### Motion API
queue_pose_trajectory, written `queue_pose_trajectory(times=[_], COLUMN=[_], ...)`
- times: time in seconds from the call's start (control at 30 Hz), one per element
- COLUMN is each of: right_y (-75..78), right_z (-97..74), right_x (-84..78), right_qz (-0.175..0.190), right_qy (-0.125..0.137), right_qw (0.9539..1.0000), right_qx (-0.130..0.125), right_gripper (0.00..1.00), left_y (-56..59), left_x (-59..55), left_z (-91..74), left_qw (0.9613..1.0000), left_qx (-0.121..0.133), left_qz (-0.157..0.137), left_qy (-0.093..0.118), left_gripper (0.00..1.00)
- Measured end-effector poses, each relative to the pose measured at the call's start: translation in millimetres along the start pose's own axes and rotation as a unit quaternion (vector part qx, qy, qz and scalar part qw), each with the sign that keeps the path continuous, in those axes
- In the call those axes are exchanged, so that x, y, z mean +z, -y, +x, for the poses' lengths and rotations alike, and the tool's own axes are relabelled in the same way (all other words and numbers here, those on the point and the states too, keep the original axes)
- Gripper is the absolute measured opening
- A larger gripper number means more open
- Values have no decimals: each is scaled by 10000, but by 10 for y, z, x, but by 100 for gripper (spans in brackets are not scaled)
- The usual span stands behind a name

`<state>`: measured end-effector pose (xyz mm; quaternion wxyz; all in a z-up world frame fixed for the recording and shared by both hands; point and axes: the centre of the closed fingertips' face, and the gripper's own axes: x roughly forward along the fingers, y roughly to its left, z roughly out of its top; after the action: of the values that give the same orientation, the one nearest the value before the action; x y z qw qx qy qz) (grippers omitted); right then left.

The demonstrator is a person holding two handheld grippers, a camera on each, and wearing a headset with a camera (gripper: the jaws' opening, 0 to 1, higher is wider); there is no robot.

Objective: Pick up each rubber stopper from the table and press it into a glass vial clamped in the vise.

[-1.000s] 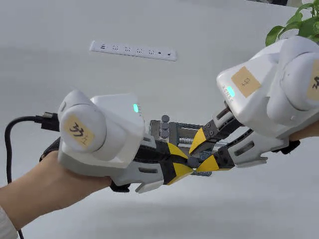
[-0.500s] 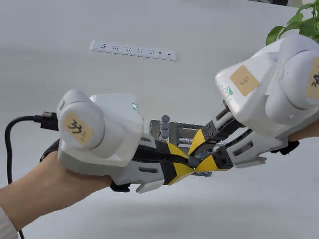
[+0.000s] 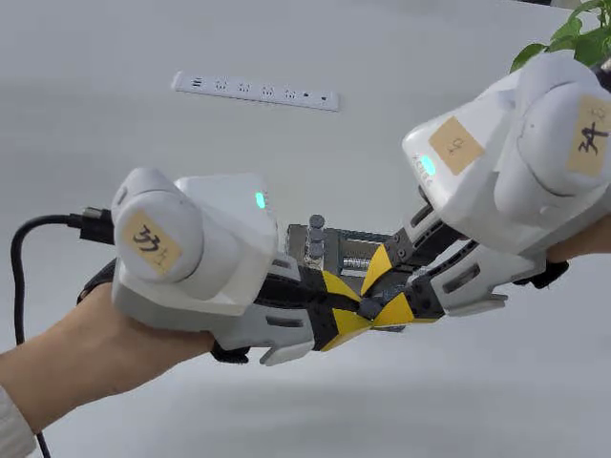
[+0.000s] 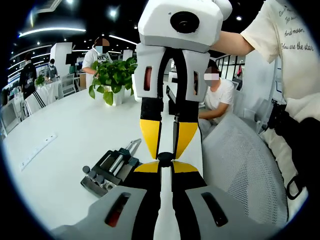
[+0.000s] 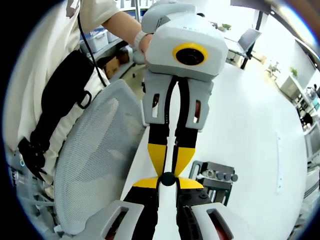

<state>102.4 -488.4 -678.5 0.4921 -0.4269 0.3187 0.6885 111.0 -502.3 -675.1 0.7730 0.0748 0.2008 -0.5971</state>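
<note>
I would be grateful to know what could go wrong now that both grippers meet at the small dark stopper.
The small dark rubber stopper is pinched at the very tips of the left gripper and the right gripper; when one lets go, it may slip and drop. The grey metal vise with its glass vials lies partly behind the grippers in the head view, so aiming may be hard.
</note>
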Motion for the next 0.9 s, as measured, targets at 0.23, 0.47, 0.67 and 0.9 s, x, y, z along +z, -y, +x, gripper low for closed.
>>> queue_pose_trajectory(times=[0.23, 0.47, 0.67, 0.9], right_y=[8, 57, 83, 177], right_z=[3, 42, 50, 61], right_x=[-15, -24, -18, -162], right_qz=[60, 93, 66, 51], right_qy=[-60, -30, -45, -266], right_qw=[10000, 10000, 10000, 9995], right_qx=[32, 9, -46, -151], right_gripper=[7, 7, 7, 7], left_y=[-23, -55, -79, -165], left_x=[-9, -30, -66, -208], left_z=[9, -6, -17, -81], left_qw=[9999, 9998, 9996, 9988], left_qx=[26, 121, 184, 455], left_qz=[149, 139, 189, 128], left_qy=[-46, -21, -50, -146], left_gripper=[3, 4, 7, 25])
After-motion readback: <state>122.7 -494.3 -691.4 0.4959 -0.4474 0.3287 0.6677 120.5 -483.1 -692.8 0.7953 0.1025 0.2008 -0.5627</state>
